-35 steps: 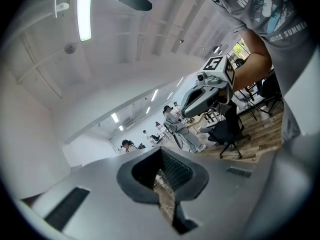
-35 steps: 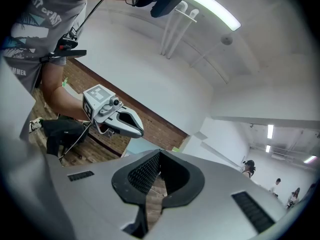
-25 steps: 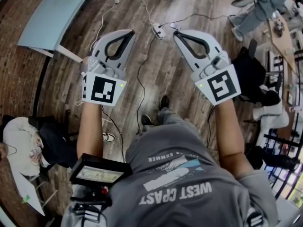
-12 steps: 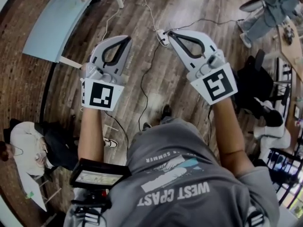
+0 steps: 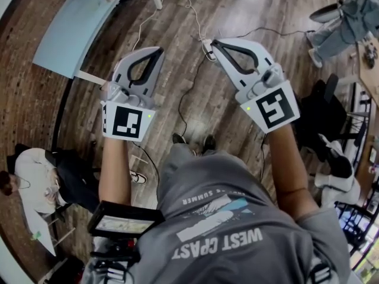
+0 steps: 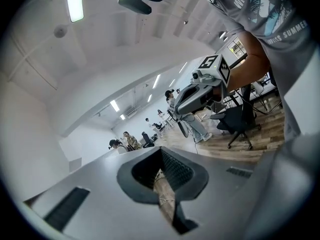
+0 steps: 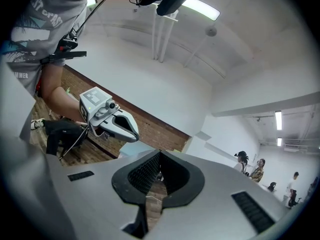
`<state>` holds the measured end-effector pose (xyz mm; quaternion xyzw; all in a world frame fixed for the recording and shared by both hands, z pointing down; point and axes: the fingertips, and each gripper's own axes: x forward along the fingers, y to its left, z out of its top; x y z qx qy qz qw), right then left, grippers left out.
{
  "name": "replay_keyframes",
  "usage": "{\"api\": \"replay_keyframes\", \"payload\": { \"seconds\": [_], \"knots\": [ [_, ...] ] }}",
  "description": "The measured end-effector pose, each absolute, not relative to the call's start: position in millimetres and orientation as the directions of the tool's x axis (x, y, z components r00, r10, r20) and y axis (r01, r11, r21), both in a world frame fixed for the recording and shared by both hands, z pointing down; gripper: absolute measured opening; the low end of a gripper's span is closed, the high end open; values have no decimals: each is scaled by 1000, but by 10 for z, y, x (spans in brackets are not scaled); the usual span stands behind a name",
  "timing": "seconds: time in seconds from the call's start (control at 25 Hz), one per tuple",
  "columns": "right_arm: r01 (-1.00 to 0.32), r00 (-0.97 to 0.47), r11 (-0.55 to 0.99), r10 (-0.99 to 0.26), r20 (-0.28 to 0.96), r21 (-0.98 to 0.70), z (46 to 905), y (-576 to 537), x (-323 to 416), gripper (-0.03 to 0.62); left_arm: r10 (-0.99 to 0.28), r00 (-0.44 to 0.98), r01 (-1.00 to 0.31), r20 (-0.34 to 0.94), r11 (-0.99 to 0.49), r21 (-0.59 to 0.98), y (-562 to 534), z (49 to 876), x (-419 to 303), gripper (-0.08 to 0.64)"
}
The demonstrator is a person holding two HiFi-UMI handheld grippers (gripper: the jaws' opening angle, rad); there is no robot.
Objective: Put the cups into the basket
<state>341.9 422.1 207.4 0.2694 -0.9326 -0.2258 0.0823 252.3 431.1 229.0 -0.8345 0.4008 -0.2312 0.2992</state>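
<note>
Grey left gripper [image 5: 157,52] and right gripper [image 5: 217,42], jaws closed on nothing, above wooden floor [image 5: 195,99]; no cup or basket visible, so I should find them before opening either.

Left gripper [image 6: 161,151] fingers [image 6: 177,170] together, right gripper [image 6: 183,128] beyond

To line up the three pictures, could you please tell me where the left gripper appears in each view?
Head view: left gripper left of centre, pointing up.
Left gripper view: left gripper itself, jaws shut, bottom centre.
Right gripper view: left gripper left of centre, tip pointing right.
Shared landmark: the person's grey T-shirt, at bottom, top right and top left respectively.
</note>
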Motion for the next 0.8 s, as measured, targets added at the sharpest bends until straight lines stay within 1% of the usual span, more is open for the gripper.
{"api": "replay_keyframes", "payload": {
  "seconds": [0.36,0.8],
  "knots": [
    [-478,-830,750,-556,43,458,2173,3832,3004,11,-800,578,-537,161,-521,-663,3923,2474,2056,0],
    [-498,-807,716,-589,41,489,2049,3348,2108,11,-776,622,-531,103,-515,-673,3370,2305,1253,0]
  ]
}}
